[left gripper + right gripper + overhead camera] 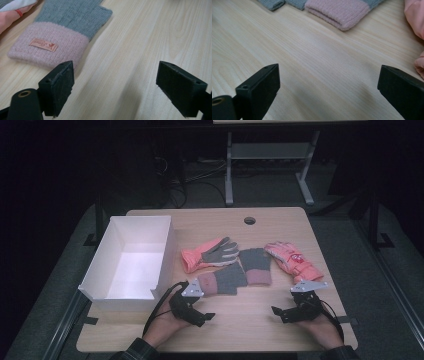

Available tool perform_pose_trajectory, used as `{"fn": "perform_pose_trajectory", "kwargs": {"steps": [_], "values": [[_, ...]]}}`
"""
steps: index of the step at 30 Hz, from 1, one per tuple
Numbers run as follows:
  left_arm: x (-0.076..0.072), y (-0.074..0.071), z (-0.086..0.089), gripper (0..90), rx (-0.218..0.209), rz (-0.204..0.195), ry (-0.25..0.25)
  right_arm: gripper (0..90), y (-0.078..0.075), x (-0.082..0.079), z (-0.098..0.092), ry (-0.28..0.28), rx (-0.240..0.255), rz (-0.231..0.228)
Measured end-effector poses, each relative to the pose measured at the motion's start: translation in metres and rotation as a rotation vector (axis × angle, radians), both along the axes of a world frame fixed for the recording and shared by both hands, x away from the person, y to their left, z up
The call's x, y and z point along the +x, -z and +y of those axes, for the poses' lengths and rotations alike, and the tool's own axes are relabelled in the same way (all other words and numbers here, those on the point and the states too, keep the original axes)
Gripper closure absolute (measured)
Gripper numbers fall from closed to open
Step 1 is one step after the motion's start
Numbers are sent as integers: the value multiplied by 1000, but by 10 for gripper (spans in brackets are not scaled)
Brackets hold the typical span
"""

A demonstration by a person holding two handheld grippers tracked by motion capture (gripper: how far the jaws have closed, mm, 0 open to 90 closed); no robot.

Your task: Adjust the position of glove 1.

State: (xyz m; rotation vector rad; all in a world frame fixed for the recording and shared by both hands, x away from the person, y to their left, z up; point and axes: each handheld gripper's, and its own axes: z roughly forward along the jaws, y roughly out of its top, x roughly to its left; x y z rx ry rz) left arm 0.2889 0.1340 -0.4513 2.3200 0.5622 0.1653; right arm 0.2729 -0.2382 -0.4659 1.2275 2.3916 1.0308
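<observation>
The high view looks forward and down on the whole bench (280,222). Each tool-mounted view skims the benchtop closely. All three share the pink-cuffed knit gloves (222,282).

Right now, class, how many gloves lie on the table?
4: an orange glove by the box, a knit glove below it, another knit glove mid-table, and a pink glove rightmost.

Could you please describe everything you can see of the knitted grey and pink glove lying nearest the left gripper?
The knitted glove is soft wool by the look of it, with a grey body and a pink ribbed cuff carrying a small tan sewn-on label. It lies flat on the wooden table, cuff towards the white box. In the left gripper view the cuff lies just beyond the jaws, which stand open and do not touch it. An orange glove lies right beside its cuff end; a matching knitted glove lies beside it.
</observation>
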Motion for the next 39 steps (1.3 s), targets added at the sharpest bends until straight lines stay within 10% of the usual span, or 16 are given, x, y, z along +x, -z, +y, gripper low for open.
{"fn": "perform_pose_trajectory", "kwargs": {"steps": [8, 19, 39], "values": [[8, -8, -6, 368, -20, 9, -23, 46, -3, -1, -3, 0, 21, -4], [16, -14, -16, 896, 0, 1, -34, 59, -7, -2, -1, -28, 46, 3], [61, -6, -35, 897, 67, -19, -134, 62, -6, 0, -1, -28, 44, 12]]}}
